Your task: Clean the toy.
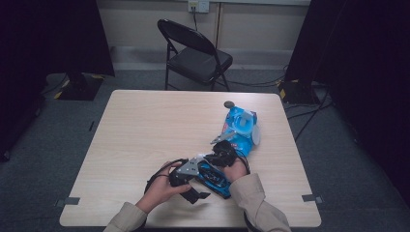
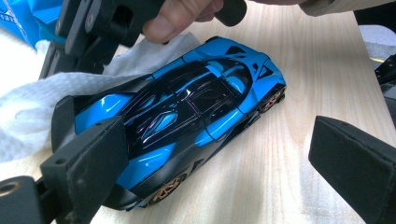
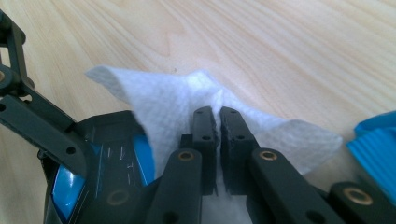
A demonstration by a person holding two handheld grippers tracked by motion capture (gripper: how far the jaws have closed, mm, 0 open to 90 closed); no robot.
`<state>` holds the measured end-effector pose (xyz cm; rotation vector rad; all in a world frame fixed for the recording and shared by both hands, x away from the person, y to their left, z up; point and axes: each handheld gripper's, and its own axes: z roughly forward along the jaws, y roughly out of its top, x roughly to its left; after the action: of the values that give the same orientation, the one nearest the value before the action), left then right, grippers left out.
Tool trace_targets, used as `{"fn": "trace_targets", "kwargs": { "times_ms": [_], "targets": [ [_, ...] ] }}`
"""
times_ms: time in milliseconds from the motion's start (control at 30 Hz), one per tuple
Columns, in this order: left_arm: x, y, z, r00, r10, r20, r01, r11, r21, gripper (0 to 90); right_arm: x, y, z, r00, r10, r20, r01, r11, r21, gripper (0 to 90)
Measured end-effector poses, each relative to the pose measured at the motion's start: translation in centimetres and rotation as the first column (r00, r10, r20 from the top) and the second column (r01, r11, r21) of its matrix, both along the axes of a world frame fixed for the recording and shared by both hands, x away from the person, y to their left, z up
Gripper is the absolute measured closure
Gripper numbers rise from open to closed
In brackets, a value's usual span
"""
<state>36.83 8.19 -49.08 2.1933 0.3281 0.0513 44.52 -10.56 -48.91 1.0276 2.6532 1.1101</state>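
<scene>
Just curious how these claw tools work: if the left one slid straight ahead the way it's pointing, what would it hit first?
Probably the blue toy car. The left gripper is open, with the car lying between and just beyond its jaws on the table. Behind the car lies a white tissue.

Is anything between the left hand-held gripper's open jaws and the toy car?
Nothing visible: the left hand-held gripper straddles the toy car. The tissue lies behind it, pinched by the right hand-held gripper.

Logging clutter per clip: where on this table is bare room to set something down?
The table's whole left half and far edge, up to the small dark cap, are bare. It's crowded near right: blue wipes packet, toy car, white wipe and both tools.
</scene>
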Motion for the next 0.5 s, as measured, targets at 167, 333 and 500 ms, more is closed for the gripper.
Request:
{"fn": "trace_targets", "kwargs": {
  "times_ms": [167, 333, 500],
  "targets": [
    [0.1, 0.2, 0.1, 0.9999, 0.014, -0.002, -0.014, 0.9999, -0.009, 9.3, 0.0, -0.8, 0.8, 0.9997, -0.017, 0.015, 0.016, 0.9997, 0.021, 85.8],
    [0.4, 0.7, 0.3, 0.9995, 0.03, -0.01, -0.03, 0.9995, -0.014, 16.2, -0.1, -1.1, 2.0, 0.9996, -0.008, 0.028, 0.008, 0.9996, 0.026, 85.4],
    [0.2, 1.5, 1.0, 0.9988, 0.046, -0.018, -0.046, 0.9987, -0.019, 15.7, -0.4, -0.8, 3.5, 0.9987, 0.013, 0.049, -0.015, 0.9991, 0.041, 85.4]
  ]
}}
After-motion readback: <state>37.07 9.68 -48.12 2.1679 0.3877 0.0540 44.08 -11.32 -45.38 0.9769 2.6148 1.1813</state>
